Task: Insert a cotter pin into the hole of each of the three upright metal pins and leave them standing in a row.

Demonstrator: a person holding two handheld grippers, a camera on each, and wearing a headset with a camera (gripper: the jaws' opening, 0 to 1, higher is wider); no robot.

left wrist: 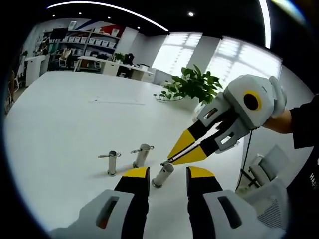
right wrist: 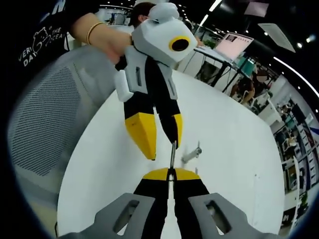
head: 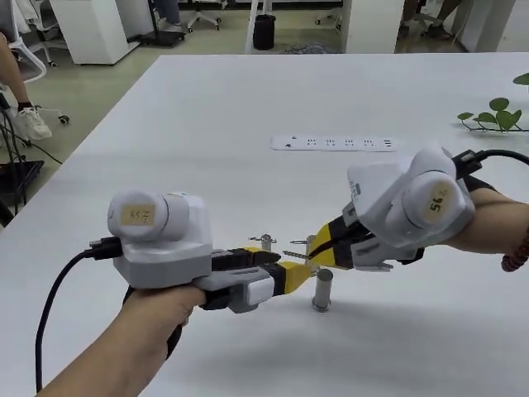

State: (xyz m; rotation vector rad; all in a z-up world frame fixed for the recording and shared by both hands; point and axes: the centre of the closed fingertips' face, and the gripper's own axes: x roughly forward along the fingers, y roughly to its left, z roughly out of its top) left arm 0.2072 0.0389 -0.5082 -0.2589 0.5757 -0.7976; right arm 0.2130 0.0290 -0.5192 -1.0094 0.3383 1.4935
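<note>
Three short metal pins stand on the white table [head: 207, 124]. Two of them [left wrist: 112, 162] [left wrist: 142, 155] each carry a cotter pin through the top; one of them shows in the head view [head: 265, 242]. The bare third pin [left wrist: 163, 175] [head: 322, 289] stands just ahead of my left gripper [left wrist: 167, 175] [head: 285, 273], in line with the gap between its open jaws. My right gripper [right wrist: 172, 174] [left wrist: 174, 157] [head: 318, 248] is shut on a thin cotter pin [right wrist: 172, 153], whose tip [left wrist: 165, 163] sits at the top of the bare pin.
A white power strip [head: 333, 143] lies farther back on the table. A leafy plant [head: 496, 116] [left wrist: 192, 84] stands at the right edge. Beyond the table's far edge are office chairs and cabinets, and a seated person's foot [head: 31, 122] at far left.
</note>
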